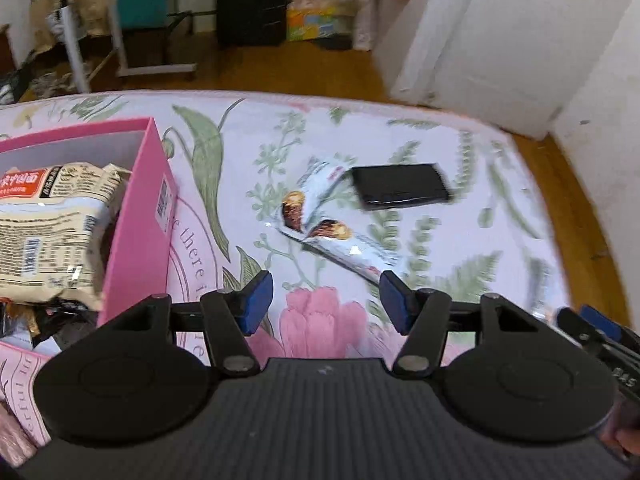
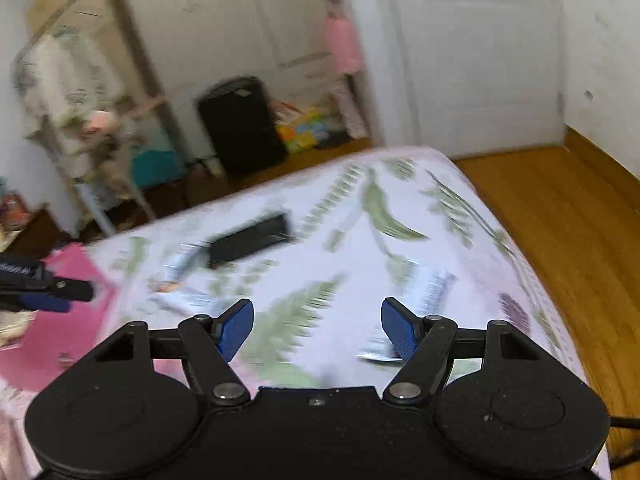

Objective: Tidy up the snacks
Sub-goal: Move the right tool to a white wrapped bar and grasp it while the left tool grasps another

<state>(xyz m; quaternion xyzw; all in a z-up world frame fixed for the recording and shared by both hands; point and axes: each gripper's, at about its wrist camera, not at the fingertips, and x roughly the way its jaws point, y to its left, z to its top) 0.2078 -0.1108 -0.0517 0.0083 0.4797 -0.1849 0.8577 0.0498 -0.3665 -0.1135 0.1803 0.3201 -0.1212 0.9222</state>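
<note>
Both tools are empty, jaws standing apart. In the left wrist view the left tool (image 1: pixel 326 300) hangs over the floral bed (image 1: pixel 460 152), with two white snack bars (image 1: pixel 320 220) lying crossed at frame centre, one end just ahead of its right pad. The pink box (image 1: pixel 140 216) at the left already holds noodle packets (image 1: pixel 48 216). A black case (image 1: pixel 400 186) touches the upper bar. The right tool (image 2: pixel 316 330) hovers above a blurred silvery wrapper (image 2: pixel 432 286). Judgement: the left tool should straddle one bar across its narrow width, clear of the case.
</note>
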